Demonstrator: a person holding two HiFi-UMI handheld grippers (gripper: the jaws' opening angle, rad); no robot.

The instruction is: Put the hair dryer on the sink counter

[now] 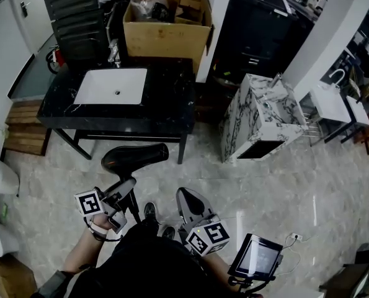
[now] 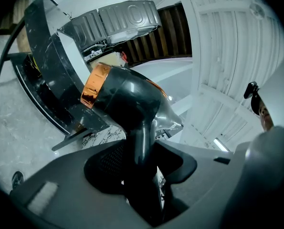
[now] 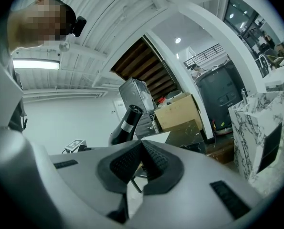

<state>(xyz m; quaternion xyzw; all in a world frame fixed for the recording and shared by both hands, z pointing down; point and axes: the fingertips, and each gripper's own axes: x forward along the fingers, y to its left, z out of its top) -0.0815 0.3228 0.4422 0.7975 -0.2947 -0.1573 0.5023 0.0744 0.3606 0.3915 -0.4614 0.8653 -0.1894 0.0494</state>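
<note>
Head view: our left gripper (image 1: 127,188) clamps the handle of the glossy black hair dryer (image 1: 134,157), aloft short of the black marble sink counter (image 1: 172,98); right gripper (image 1: 190,198) closed, empty. We risk the top-heavy body swivelling.

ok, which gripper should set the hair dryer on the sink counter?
Left. The left gripper clamps the hair dryer by its handle, and the sink counter lies ahead on its side. The right gripper is shut and empty.
</note>
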